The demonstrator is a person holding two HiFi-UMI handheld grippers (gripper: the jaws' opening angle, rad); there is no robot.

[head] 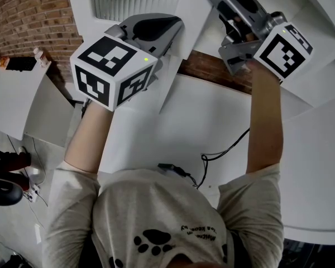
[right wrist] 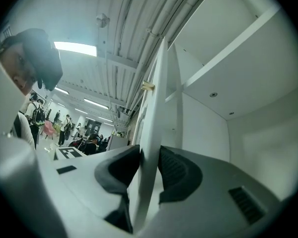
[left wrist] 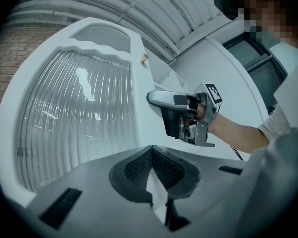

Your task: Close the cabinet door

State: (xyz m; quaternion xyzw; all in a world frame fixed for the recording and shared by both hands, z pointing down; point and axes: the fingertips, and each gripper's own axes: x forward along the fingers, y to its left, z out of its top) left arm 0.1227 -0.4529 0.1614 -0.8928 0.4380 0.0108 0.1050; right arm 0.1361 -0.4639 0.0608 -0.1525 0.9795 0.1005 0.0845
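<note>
A person stands at an open white cabinet [right wrist: 248, 98], holding a two-jaw gripper in each hand. The right gripper [right wrist: 150, 157] pinches the free edge of the cabinet door [right wrist: 158, 113], one pad on each face, some way along from the small knob [right wrist: 148, 86]. This looks meant to steer the door, which stands swung out from the shelves, back toward the frame. The left gripper [left wrist: 152, 155] has its jaws pressed together on nothing and hovers beside the door's ribbed glass pane [left wrist: 79, 113], probably free to steady or push it
</note>
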